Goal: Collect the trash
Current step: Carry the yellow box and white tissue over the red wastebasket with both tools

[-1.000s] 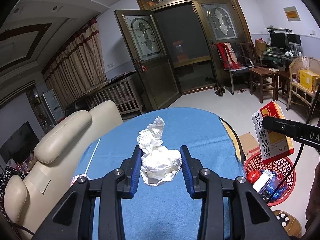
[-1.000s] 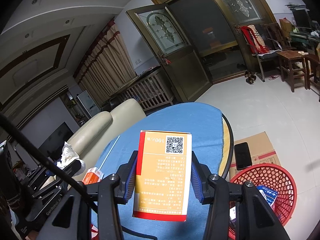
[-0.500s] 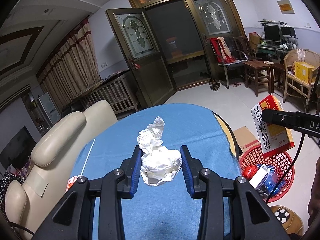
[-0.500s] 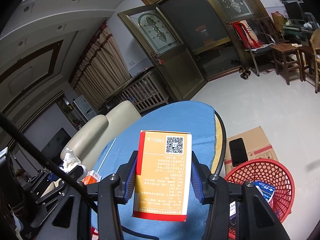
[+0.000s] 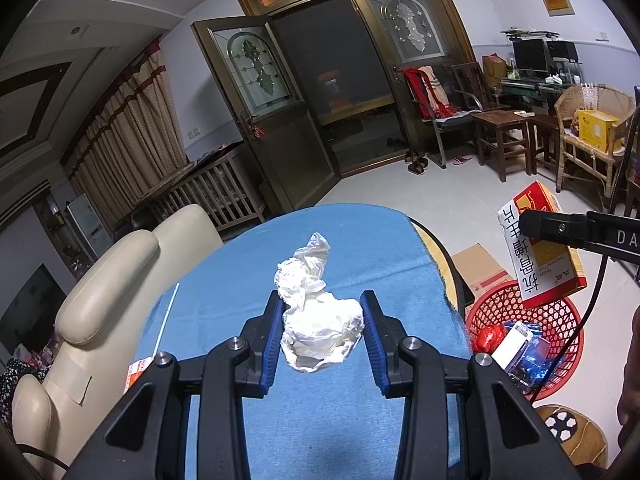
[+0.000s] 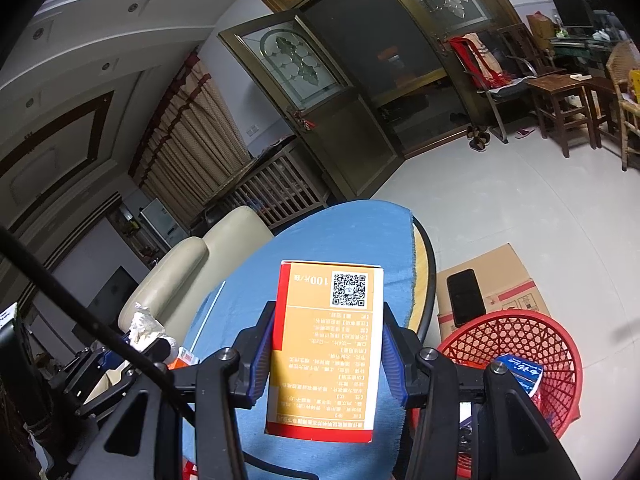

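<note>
The left gripper [image 5: 322,330] clamps a crumpled white tissue [image 5: 318,320] above the blue table [image 5: 360,240]; the right gripper [image 6: 326,350] pinches an orange-and-red box [image 6: 326,344] near the red basket [image 6: 528,344], which holds packets

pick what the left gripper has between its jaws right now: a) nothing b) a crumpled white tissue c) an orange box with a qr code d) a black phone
b: in the left wrist view the left gripper is closed on a crumpled white tissue above the blue table.
</note>
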